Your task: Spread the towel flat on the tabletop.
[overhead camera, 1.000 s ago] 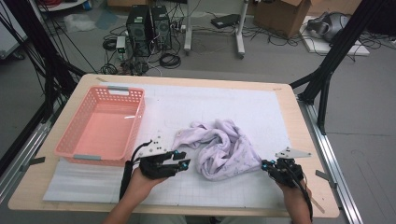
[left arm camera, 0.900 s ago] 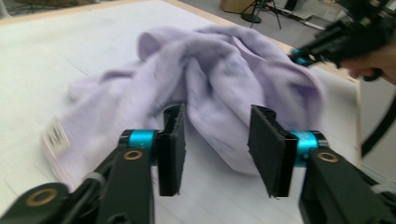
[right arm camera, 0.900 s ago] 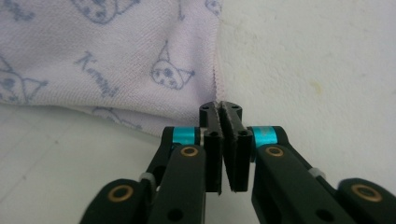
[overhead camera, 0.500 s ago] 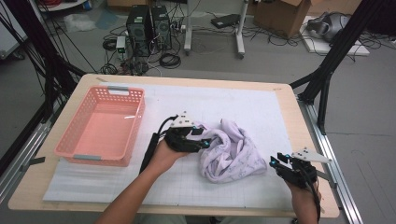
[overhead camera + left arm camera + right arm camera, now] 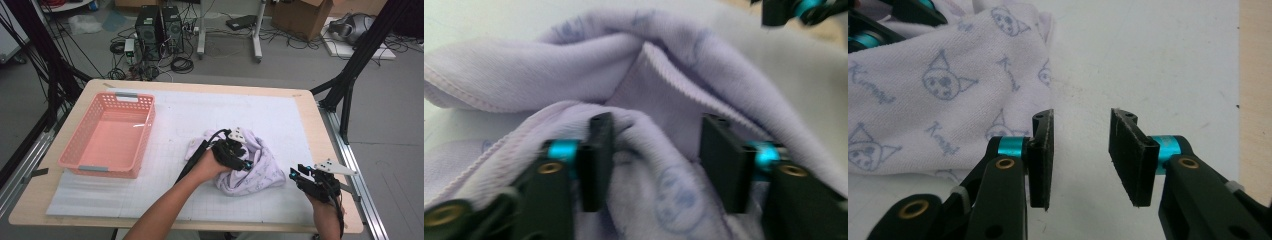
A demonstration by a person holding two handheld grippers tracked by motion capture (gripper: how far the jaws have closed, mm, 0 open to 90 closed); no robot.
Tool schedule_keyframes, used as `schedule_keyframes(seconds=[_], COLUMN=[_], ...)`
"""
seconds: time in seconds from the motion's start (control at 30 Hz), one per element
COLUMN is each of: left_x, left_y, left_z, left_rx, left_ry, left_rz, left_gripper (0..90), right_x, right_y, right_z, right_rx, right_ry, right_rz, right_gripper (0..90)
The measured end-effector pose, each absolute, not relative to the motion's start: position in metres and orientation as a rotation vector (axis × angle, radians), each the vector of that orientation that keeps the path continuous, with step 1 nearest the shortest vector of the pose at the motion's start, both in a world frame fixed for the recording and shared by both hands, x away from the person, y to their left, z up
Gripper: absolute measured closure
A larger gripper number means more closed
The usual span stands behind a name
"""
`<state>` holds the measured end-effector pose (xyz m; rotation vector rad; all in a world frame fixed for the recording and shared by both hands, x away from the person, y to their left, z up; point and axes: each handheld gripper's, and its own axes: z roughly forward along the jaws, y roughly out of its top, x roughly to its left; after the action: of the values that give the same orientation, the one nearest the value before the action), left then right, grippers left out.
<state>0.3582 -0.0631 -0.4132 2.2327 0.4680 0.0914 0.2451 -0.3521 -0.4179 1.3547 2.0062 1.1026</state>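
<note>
A lavender towel (image 5: 260, 170) printed with cat faces lies bunched on the white mat, right of centre. My left gripper (image 5: 248, 162) is pushed into its top. In the left gripper view, the jaws (image 5: 654, 135) have just been closing and pinch a raised fold of the towel (image 5: 664, 80). My right gripper (image 5: 299, 172) rests on the mat just right of the towel. Its jaws (image 5: 1080, 125) have just opened and have bare mat between them. The towel's edge (image 5: 923, 90) lies beside its left finger.
A pink plastic basket (image 5: 107, 170) stands at the table's left. The white gridded mat (image 5: 225, 110) covers most of the wooden tabletop (image 5: 325, 145). Black frame legs, computers and cables stand on the floor beyond the far edge.
My left hand swept right, carrying the towel's left part over onto the rest, and now sits on the heap. The right gripper's jaws opened and it drew slightly off the towel's right edge.
</note>
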Motion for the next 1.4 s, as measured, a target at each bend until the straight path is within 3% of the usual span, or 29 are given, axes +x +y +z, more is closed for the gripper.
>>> schedule_keyframes(seconds=[0.13,0.3,0.63,0.97,1.07,1.2,1.4], left_x=[0.361,0.359,0.346,0.324,0.322,0.320,0.324], left_y=[-0.053,-0.024,0.054,0.096,0.100,0.089,0.045], left_z=[-0.410,-0.403,-0.398,-0.405,-0.402,-0.386,-0.365], left_rx=[2.226,2.136,2.051,2.028,2.018,1.990,1.979], left_ry=[0.469,0.564,0.684,0.749,0.765,0.715,0.590], left_rz=[0.108,0.185,0.271,0.264,0.262,0.295,0.254], left_gripper=[80.6,84.0,84.0,83.0,80.1,60.7,59.9], right_x=[0.246,0.247,0.248,0.247,0.247,0.248,0.249], right_y=[-0.351,-0.351,-0.349,-0.351,-0.351,-0.350,-0.348], right_z=[-0.419,-0.419,-0.419,-0.420,-0.419,-0.420,-0.419], right_rx=[1.351,1.357,1.361,1.368,1.367,1.364,1.354], right_ry=[2.015,2.012,2.012,2.006,2.004,2.005,2.009], right_rz=[1.101,1.108,1.106,1.102,1.100,1.102,1.104], right_gripper=[61.8,62.0,62.3,62.3,62.3,62.3,62.2])
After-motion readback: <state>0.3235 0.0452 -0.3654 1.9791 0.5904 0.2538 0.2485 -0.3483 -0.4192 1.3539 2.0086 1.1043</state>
